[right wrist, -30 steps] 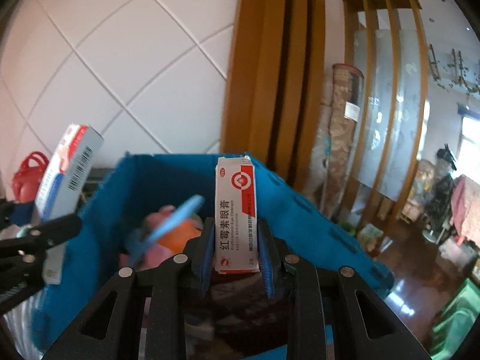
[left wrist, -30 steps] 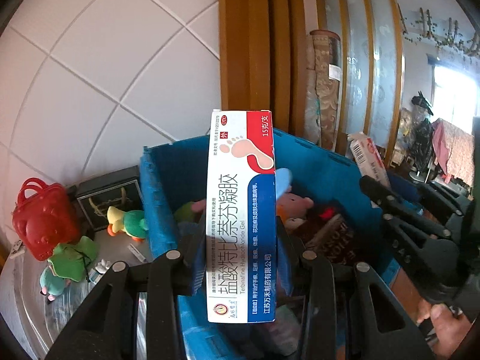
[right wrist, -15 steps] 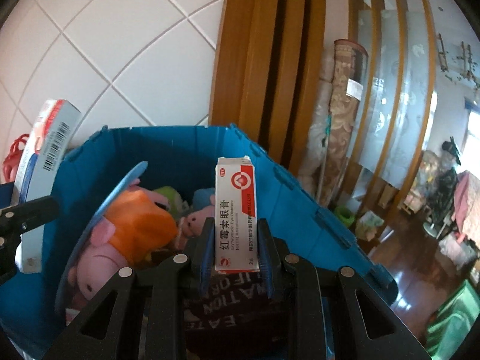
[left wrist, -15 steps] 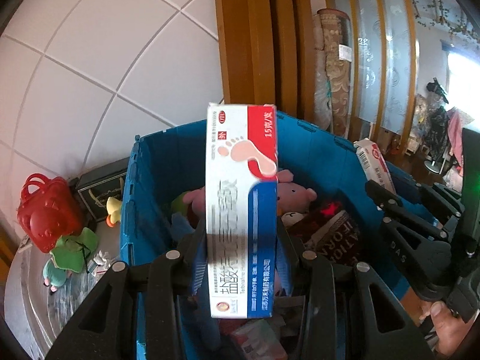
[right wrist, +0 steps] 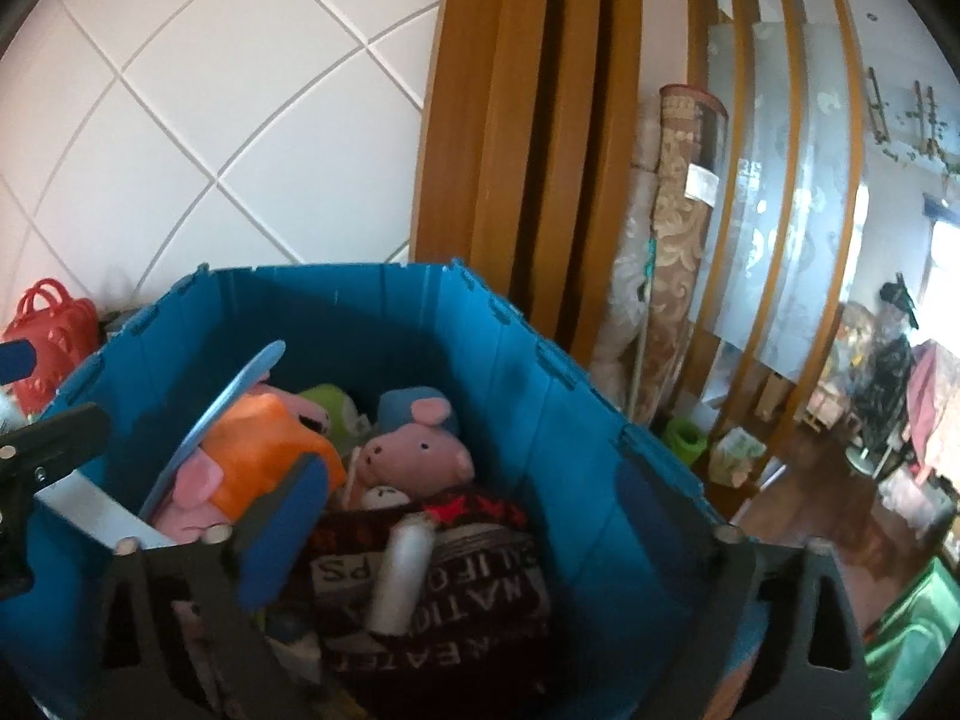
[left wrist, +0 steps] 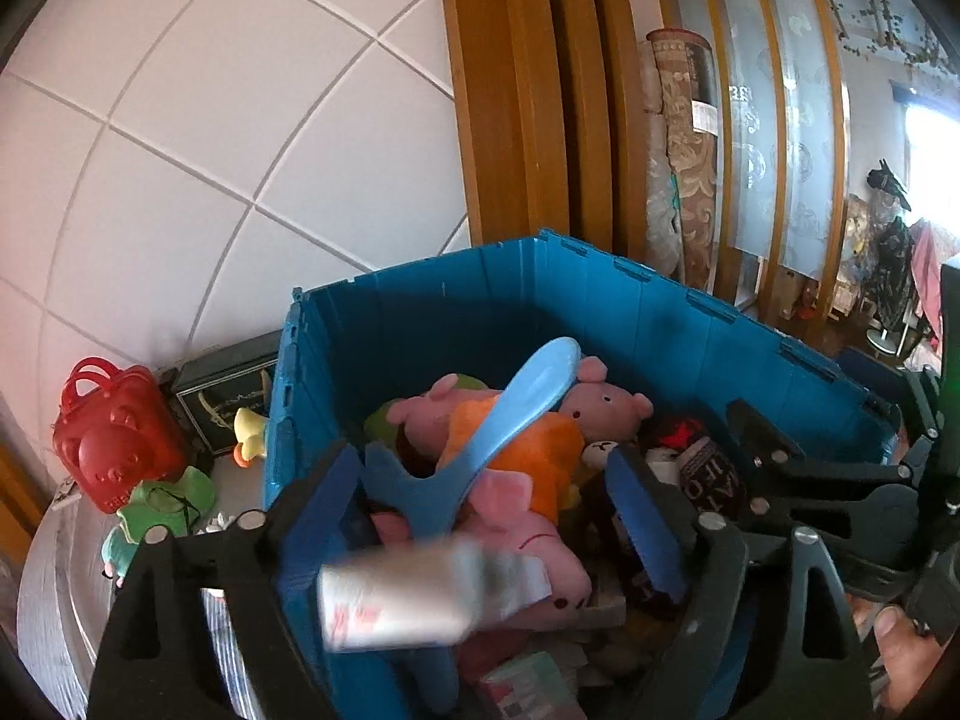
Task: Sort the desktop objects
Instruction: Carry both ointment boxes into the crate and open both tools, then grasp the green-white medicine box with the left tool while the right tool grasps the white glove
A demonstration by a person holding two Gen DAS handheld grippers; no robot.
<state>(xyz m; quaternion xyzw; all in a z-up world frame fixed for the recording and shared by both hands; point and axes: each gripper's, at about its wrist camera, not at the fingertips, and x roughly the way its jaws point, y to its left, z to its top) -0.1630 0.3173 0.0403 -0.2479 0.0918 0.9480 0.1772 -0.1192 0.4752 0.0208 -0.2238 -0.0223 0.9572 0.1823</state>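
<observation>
White tiled wall and a wooden door frame stood behind the blue crate (left wrist: 600, 312). Both grippers had just been opening: the left gripper (left wrist: 504, 516) stood released, its foot-cream box (left wrist: 420, 594) a tumbling blur at six o'clock between the jaws, falling into the crate. The right gripper (right wrist: 468, 516) gaped empty; its small box was gone, presumably among the plush pigs (right wrist: 414, 456). Both drops looked complete.
</observation>
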